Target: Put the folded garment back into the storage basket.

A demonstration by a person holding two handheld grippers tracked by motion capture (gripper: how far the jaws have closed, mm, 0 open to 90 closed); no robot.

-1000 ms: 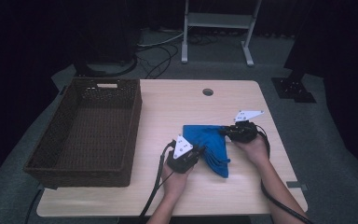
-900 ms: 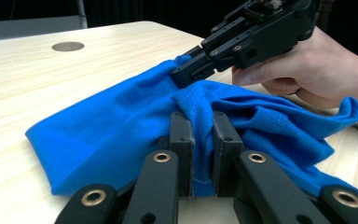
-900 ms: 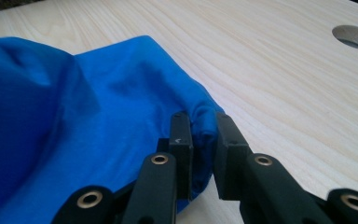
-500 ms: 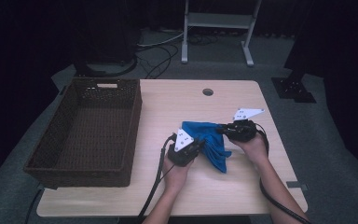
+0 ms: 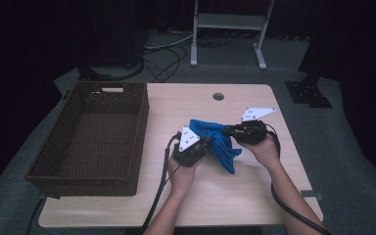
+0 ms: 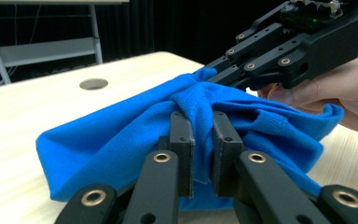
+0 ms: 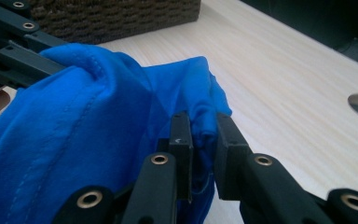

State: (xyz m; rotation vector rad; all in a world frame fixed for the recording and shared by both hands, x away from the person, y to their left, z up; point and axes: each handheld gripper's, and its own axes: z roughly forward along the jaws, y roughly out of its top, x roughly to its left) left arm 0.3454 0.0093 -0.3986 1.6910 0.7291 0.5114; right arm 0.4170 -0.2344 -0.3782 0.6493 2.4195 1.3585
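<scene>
The left gripper (image 5: 201,145) and right gripper (image 5: 231,130) each pinch a fold of the blue knit garment (image 5: 219,143), bunched between them over the table (image 5: 186,105) near its right edge, wicker basket (image 5: 54,169) at left.

basket (image 5: 90,137): left on table (image 5: 254,196) | cloth (image 5: 220,142): right of basket, between 2 grippers
</scene>
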